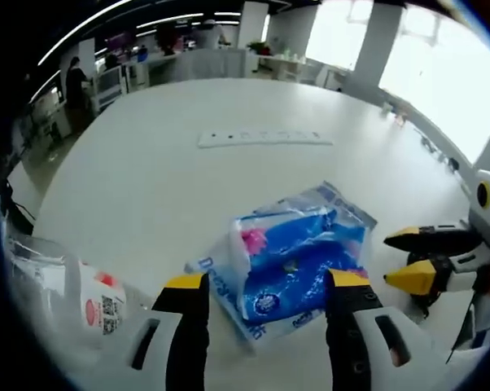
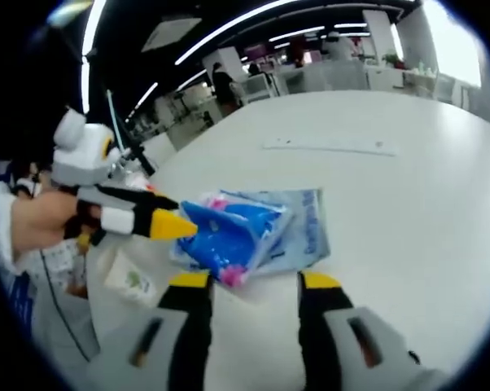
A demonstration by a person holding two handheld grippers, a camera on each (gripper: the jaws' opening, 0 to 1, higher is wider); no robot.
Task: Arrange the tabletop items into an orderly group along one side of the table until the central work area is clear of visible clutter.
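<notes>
Where the left gripper view begins, the left claw [image 1: 268, 295] stands wide, its two yellow-tipped jaws rising on either side of a blue pack [image 1: 290, 261] that lies flat on the white desk [image 1: 147, 179]. The pack's near edge sits between the jaw tips, but whether either jaw touches it cannot be told. The pack is a crinkled plastic wrapper, blue and white with a pink spot near one end. To the left of that claw, at the desk's edge, lies a clear bag [image 1: 74, 297] with a white label and a red mark. At the right of the same view the right claw [image 1: 408, 257] comes in, yellow tips close together, just beside the pack's end. Farther off, well apart from the pack, a long white strip [image 1: 265, 138] lies across the desk. Beyond the desk are office furniture and bright windows.

In the right gripper view, the right claw [image 2: 253, 281] shows its jaws spread, with nothing between them, the pack [image 2: 245, 228] just ahead of the tips. The left claw [image 2: 172, 224] enters from the left, held by a hand [image 2: 45, 220], its yellow tip at the pack's blue edge. Below it a small white packet [image 2: 131, 281] lies near the desk's [image 2: 408, 204] edge. The strip [image 2: 330, 147] lies farther back.
</notes>
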